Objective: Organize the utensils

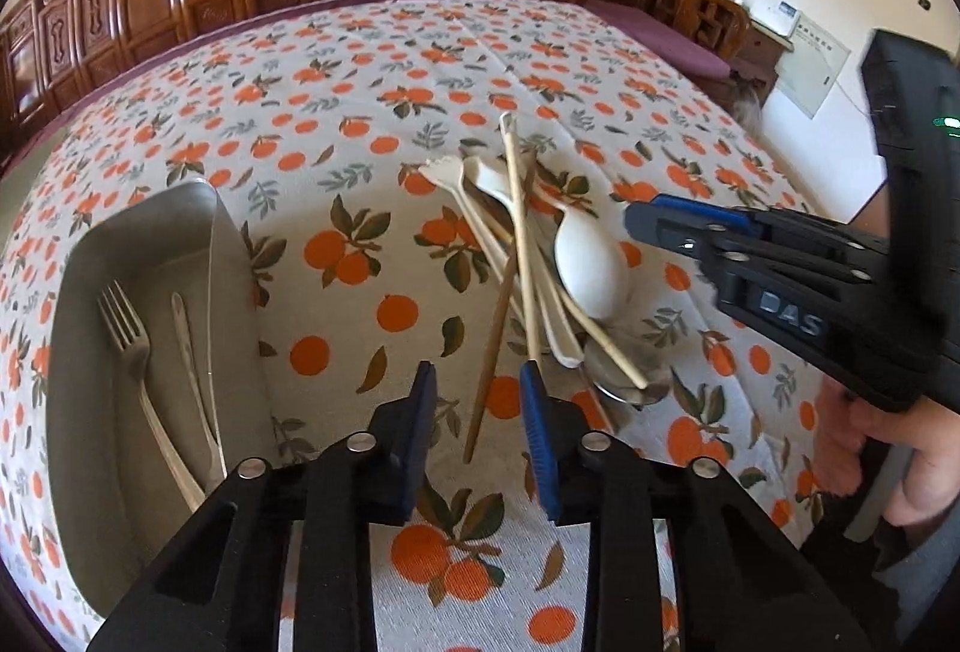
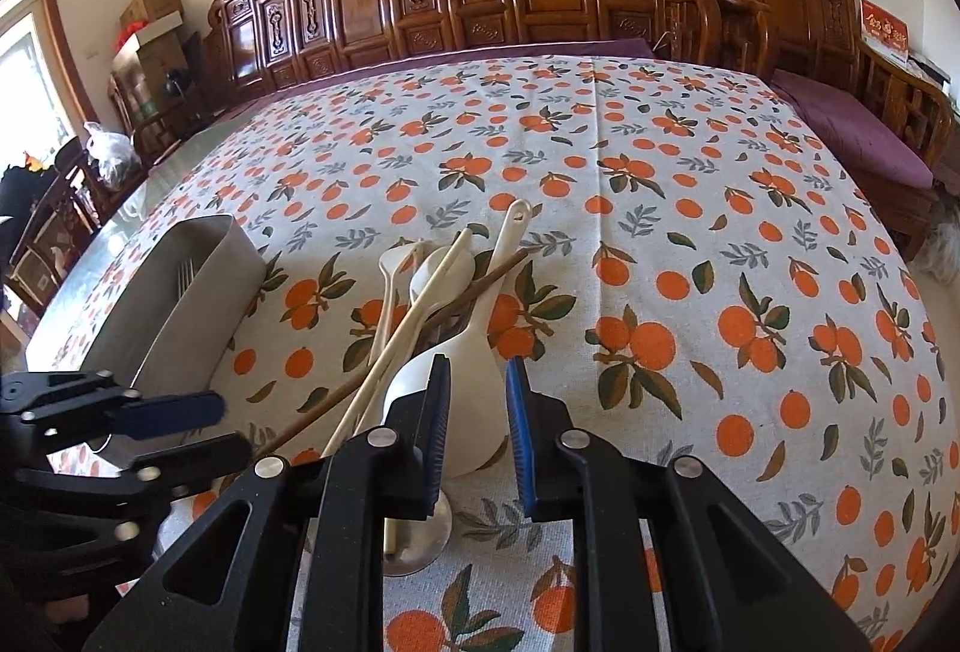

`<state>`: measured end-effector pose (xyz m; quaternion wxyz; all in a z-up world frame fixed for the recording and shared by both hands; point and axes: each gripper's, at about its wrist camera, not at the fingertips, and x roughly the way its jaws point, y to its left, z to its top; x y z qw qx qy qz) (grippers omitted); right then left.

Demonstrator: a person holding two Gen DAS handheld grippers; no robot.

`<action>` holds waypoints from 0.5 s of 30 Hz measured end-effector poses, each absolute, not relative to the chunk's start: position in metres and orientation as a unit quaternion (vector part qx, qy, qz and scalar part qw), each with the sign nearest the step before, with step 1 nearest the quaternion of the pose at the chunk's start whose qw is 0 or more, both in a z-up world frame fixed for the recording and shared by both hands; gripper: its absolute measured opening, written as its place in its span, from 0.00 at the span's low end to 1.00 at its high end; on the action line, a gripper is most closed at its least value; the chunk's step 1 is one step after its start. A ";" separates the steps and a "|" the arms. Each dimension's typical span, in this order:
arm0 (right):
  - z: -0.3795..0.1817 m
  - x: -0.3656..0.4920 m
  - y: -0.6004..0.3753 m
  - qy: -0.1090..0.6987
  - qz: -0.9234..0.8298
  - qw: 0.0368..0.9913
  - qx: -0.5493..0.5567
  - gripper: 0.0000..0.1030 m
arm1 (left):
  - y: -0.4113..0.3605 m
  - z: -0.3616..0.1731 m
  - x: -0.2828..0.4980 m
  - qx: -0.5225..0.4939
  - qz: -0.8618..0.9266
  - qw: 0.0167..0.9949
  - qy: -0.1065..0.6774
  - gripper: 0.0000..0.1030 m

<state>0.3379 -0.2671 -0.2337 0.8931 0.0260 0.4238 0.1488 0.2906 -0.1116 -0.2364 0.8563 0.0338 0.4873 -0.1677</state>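
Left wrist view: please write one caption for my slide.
Left gripper open above a brown chopstick; metal fork lies in the tray.

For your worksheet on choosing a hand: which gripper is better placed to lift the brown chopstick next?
Probably the left gripper: its open jaws straddle the brown chopstick. The right gripper hovers over the white spoon.

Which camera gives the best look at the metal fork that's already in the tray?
The left wrist view. It looks down into the metal tray, so the metal fork shows from tines to handle, lying on the tray floor. In the right wrist view the tray's wall hides nearly all of it; only the tines peek out.
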 end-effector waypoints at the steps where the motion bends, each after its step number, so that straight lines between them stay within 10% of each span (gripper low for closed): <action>1: -0.234 0.337 -0.266 0.424 0.150 0.893 0.025 0.20 | -0.111 -0.238 0.292 0.031 -0.167 0.855 0.491 0.24; 15: -0.232 0.328 -0.257 0.423 0.158 0.892 0.019 0.20 | -0.108 -0.241 0.295 0.000 -0.189 0.846 0.499 0.03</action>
